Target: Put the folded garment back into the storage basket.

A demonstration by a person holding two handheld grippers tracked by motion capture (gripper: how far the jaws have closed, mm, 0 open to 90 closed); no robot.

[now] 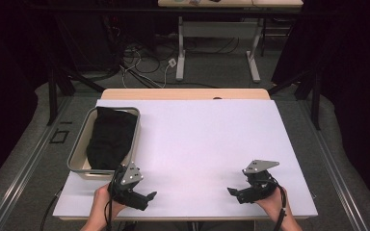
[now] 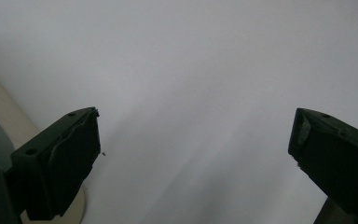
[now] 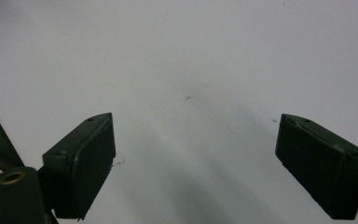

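Just beyond left hand-held gripper (image 1: 150, 196): tray (image 1: 77, 153) holding black cloth (image 1: 110, 137).

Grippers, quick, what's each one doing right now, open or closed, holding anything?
Left gripper: jaws open, holding nothing, over the bare white table.
Right gripper: jaws open, holding nothing.

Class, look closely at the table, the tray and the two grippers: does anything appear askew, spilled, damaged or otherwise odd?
Nothing stands out. The black cloth lies bundled inside the tray at the table's left, with nothing spilled onto the white table. The left gripper and right gripper hover open near the front edge, holding nothing.
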